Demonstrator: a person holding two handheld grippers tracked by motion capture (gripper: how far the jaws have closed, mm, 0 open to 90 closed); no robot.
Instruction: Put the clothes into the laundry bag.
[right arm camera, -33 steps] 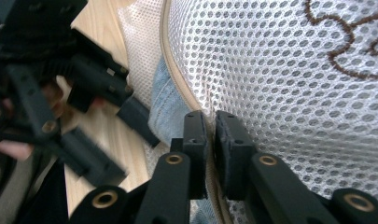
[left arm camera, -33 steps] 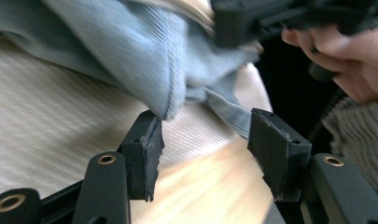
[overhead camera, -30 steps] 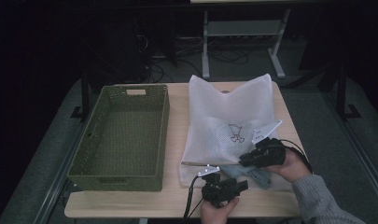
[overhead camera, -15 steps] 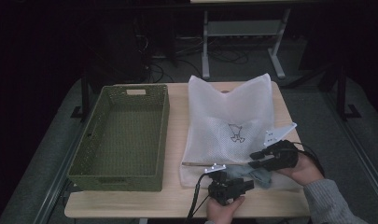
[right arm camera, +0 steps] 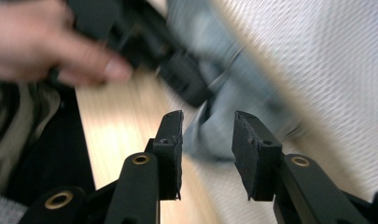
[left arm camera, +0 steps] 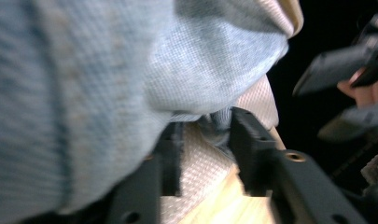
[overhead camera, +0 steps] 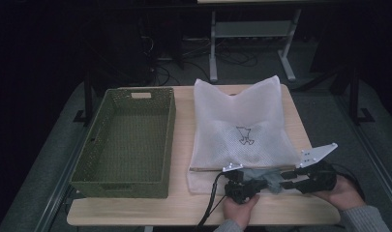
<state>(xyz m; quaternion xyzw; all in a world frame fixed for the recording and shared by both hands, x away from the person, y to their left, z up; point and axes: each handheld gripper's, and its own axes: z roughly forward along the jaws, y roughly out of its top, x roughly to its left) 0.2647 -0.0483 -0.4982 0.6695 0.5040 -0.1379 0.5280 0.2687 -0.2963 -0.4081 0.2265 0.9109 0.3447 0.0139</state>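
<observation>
- A white mesh laundry bag (overhead camera: 239, 130) lies flat on the right half of the tabletop (overhead camera: 181, 210), its open mouth toward the near edge.
- A grey-blue cloth (overhead camera: 262, 176) sits at that mouth, just beside the near edge, half under the mesh as far as the high view tells.
- The left gripper (overhead camera: 246, 188) reaches in from the near edge. In the left gripper view its fingers (left arm camera: 245, 135) have just been closing and now pinch a fold of the grey-blue cloth (left arm camera: 130, 70) between them, with mesh lying under it.
- The right gripper (overhead camera: 300, 176) lies near the near right corner, pointing left at the cloth. In the right gripper view its fingers (right arm camera: 247, 140) stand spread, the cloth (right arm camera: 224, 121) just past the tips and not between them; they have just been opening.
- A green woven basket (overhead camera: 169, 140) stands empty along the left side of the tabletop, well apart from both hands.
- Step in hand, as I judge it: getting the cloth out of the bag, with the left hand taking over the hold while the right lets go.
- Next move, by my reading: the right fingers need a hold on the bag's hem to keep it down, so the left can draw the cloth clear toward the near edge.
- Risk: the left pinch may have caught mesh along with cloth, which would drag the bag too.
</observation>
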